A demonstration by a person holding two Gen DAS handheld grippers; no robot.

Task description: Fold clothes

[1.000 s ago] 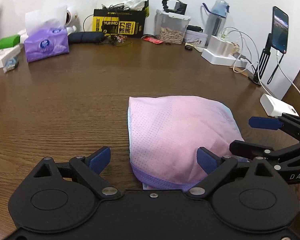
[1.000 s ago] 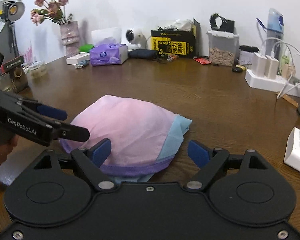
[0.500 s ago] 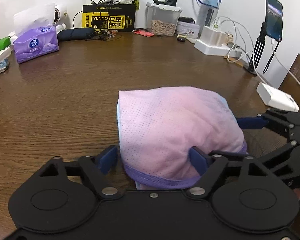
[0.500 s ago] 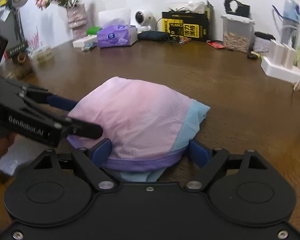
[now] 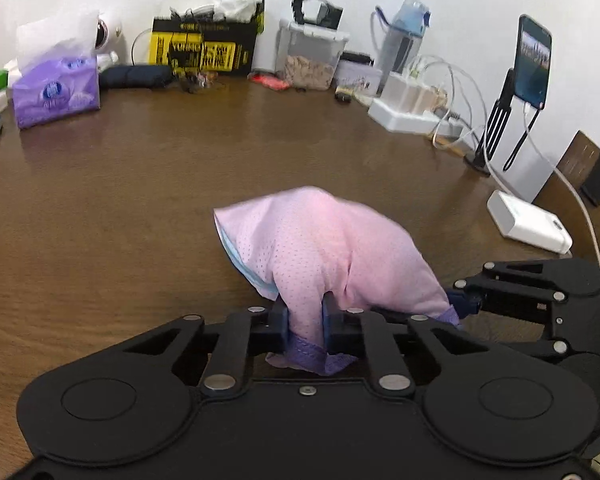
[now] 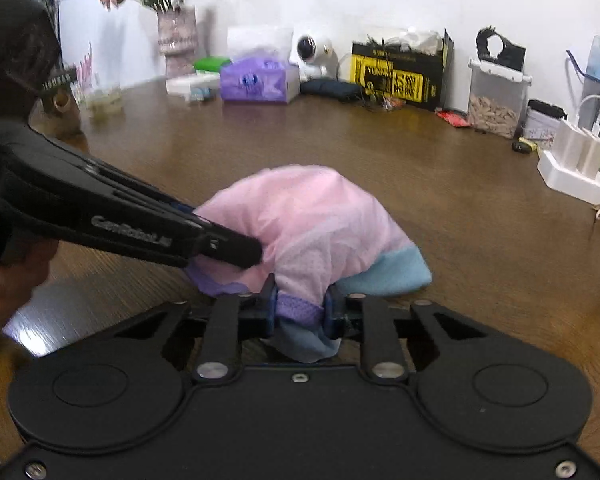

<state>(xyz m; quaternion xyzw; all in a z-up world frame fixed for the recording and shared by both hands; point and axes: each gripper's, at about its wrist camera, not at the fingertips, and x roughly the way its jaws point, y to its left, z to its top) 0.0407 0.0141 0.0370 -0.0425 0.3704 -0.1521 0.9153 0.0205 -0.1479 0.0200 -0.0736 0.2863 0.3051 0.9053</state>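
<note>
Both tongs, left tongs (image 5: 305,322) and right tongs (image 6: 300,314), just closed on garment (image 5: 320,248) hem at 6 o'clock; fold across bench (image 5: 140,200) not yet made.

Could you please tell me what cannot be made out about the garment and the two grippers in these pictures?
- Left wrist view: the right gripper has its tips hidden behind the pink garment.
- Right wrist view: the left gripper has one finger covering the other.
- Both views: the garment's underside and inner folds are hidden; what kind of clothing it is stays unclear.
- Right wrist view: the yellow box has blurred lettering.
</note>
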